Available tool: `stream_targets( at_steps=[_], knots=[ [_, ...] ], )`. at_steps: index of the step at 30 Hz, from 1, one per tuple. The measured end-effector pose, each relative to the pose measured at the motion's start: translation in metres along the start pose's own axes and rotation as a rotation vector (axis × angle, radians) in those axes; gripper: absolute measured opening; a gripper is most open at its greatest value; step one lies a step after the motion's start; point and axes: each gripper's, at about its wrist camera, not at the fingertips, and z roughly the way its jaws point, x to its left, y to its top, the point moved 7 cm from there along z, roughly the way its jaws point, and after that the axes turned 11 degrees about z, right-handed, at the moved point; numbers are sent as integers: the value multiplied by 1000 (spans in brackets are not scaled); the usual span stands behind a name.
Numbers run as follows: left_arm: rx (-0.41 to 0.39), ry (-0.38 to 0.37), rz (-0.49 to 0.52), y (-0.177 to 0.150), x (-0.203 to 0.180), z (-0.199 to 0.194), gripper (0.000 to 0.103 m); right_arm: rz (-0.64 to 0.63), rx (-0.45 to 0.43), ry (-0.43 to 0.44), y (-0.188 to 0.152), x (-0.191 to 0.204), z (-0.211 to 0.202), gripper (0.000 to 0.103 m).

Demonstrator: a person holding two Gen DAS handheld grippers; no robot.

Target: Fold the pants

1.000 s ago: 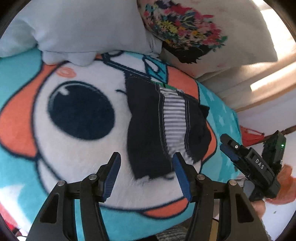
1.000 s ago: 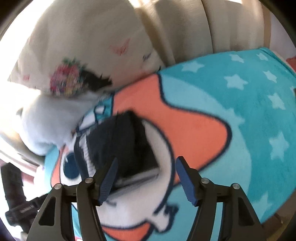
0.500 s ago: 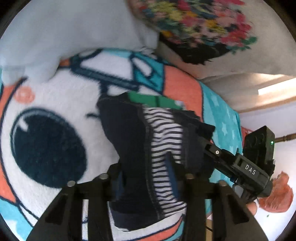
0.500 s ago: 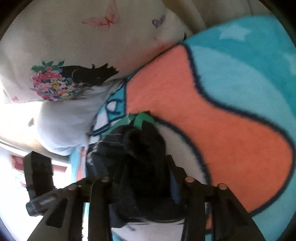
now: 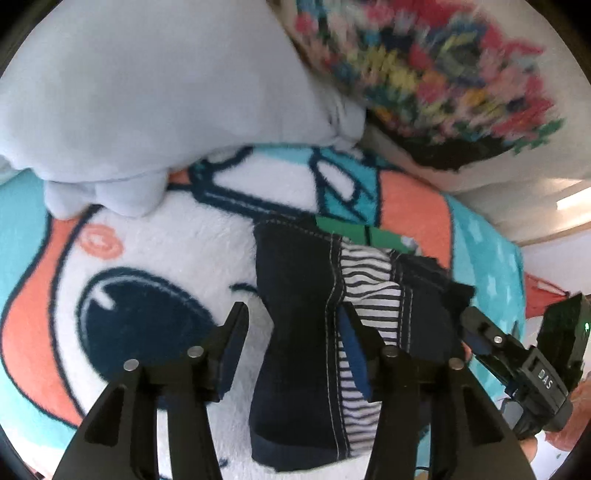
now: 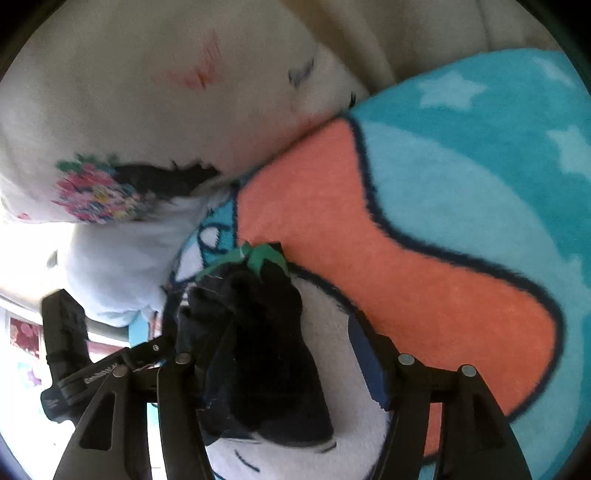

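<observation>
The dark navy pants (image 5: 295, 332), folded into a small bundle with a striped lining and a green waistband tag, lie on the cartoon blanket (image 5: 166, 266). My left gripper (image 5: 291, 350) is open, its fingers on either side of the bundle's near left part. The right gripper (image 5: 476, 332) shows at the bundle's right edge. In the right wrist view the pants (image 6: 266, 350) sit between the open fingers of my right gripper (image 6: 280, 354); its left finger is partly hidden by cloth. The left gripper (image 6: 147, 354) shows at the left.
A pale blue pillow (image 5: 166, 92) and a white floral pillow (image 5: 461, 74) lie just behind the pants. The teal, orange and white blanket (image 6: 424, 258) stretches to the right. A cream headboard (image 6: 406, 33) stands behind.
Both grippers were shut on the folded pants half a second ago; now both have opened and drawn back a little, and the bundle lies on the blanket.
</observation>
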Motion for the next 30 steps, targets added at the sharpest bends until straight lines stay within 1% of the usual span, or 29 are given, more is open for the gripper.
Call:
stream_targets(
  at_steps=[1,2,4,5,6,8,9,10,12,14,16,17,18,19,20,21,22,24,25,26,27,28,30],
  knots=[
    [-19,3,6,-1,-1,-8,49,-26,-35,6,0,5,-13,67],
    [-41,12,15,-3,0,-17,49,-53,-49,19,-2,10,-24,64],
    [-91,31,39,-8,-2,-35,50,-110,-63,56,-12,26,-41,56],
    [-106,38,47,-11,-4,-41,50,-129,-55,69,-17,32,-44,48],
    [-118,44,52,-16,-3,-48,51,-151,-34,82,-26,39,-44,43],
    [-129,48,56,-20,-4,-51,51,-194,30,97,-46,50,-31,40],
    [-129,52,64,-26,-6,-51,51,-214,56,75,-54,51,-19,39],
    [-131,58,72,-29,-6,-52,51,-221,65,32,-59,49,-5,39],
    [-140,70,97,-34,-10,-55,51,-209,83,-31,-62,37,13,39],
    [-170,89,138,-41,-12,-70,51,-174,72,-29,-58,34,16,39],
    [-244,123,195,-42,-19,-94,51,-176,54,-27,-56,41,6,40],
    [-280,141,221,-43,-22,-106,51,-189,36,-31,-57,42,-2,44],
    [-324,165,248,-43,-25,-119,55,-201,16,-38,-57,45,-7,48],
    [-373,197,271,-42,-28,-133,61,-211,-9,-48,-58,47,-15,49],
    [-417,225,287,-43,-30,-146,65,-214,-41,-54,-60,51,-22,51],
    [-482,267,305,-43,-33,-163,73,-213,-63,-57,-62,54,-29,52],
    [-527,291,315,-43,-35,-175,81,-217,-86,-61,-67,57,-36,53],
    [-639,349,335,-45,-39,-204,90,-232,-114,-80,-74,62,-46,53],
    [-679,369,339,-47,-40,-216,94,-241,-129,-93,-78,64,-53,53],
    [-723,392,341,-49,-40,-230,96,-252,-147,-112,-82,65,-59,53],
    [-743,400,341,-50,-40,-237,101,-260,-158,-130,-84,65,-63,54],
    [-767,409,336,-53,-38,-248,103,-266,-168,-151,-85,66,-66,54],
    [-783,422,312,-59,-32,-259,103,-269,-179,-185,-88,67,-70,56]
  ],
)
